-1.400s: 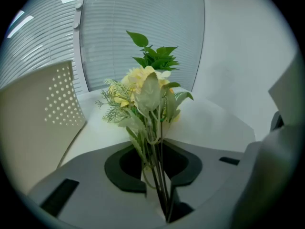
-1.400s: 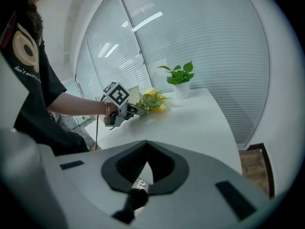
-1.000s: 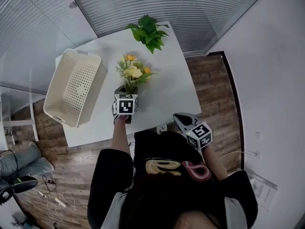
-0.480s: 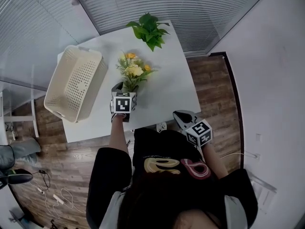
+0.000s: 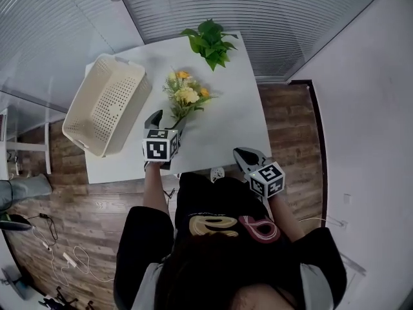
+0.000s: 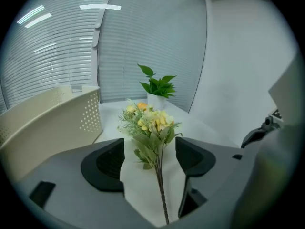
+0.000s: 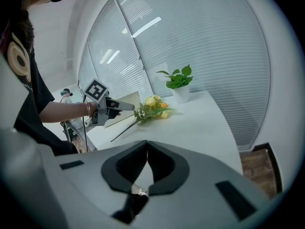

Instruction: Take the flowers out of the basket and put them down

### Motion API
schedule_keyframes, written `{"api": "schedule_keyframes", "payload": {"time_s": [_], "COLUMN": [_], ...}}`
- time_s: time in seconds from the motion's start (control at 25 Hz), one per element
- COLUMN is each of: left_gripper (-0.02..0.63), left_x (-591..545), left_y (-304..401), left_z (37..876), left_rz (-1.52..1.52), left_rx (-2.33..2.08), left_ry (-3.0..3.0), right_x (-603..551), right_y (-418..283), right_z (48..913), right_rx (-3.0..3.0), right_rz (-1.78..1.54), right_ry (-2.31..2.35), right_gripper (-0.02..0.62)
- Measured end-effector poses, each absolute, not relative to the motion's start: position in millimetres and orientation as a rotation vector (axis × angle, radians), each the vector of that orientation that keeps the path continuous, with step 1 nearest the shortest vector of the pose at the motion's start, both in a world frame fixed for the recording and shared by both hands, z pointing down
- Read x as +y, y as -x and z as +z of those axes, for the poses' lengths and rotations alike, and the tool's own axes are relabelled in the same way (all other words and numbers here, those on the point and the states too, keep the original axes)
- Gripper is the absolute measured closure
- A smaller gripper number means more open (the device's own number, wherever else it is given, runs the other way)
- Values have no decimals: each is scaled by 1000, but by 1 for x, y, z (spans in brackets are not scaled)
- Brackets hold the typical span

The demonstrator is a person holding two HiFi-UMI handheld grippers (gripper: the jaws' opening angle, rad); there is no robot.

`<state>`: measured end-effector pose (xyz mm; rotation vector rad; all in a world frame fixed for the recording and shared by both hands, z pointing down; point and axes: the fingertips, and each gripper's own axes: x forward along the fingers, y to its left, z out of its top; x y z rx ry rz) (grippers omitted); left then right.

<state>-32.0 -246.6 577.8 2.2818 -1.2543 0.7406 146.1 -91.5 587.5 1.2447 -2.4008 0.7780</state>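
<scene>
The bunch of yellow and orange artificial flowers (image 5: 186, 96) lies on the white table (image 5: 235, 118), just right of the cream perforated basket (image 5: 106, 105). My left gripper (image 5: 164, 123) hovers over the near end of the stem, and its jaws have just been opening. In the left gripper view the flowers (image 6: 151, 123) lie flat on the table, and the thin stem runs between the wide-open jaws of the left gripper (image 6: 150, 149) without touching either pad. My right gripper (image 5: 247, 157) hangs at the table's near edge, shut and empty. Its own view shows the right gripper (image 7: 147, 144) with its tips together.
A potted green plant (image 5: 211, 41) in a white pot stands at the table's far edge. The basket (image 6: 52, 123) rises close on the left of the left gripper. Wooden floor lies round the table. From the right gripper view, the flowers (image 7: 152, 106) and left gripper (image 7: 112, 108) show ahead.
The left gripper has let go of the stem, opened wide and lifted back toward me. The flowers now lie on the table. The right gripper has stayed put.
</scene>
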Motion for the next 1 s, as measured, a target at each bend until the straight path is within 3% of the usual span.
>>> {"api": "schedule_keyframes", "payload": {"time_s": [0.32,1.0], "left_gripper": [279,281], "left_x": [-228,-179], "left_y": [41,77], "left_z": [539,494], "left_rz": [596,249], "left_rx": [-1307,-1524], "left_ry": [-2329,-2309], "right_x": [-114,-166], "right_y": [-153,-150], "right_z": [578,525], "right_rx": [-2431,-2488], "right_rz": [777,439], "right_ry": [-1342,-1497], "right_gripper": [584,584]}}
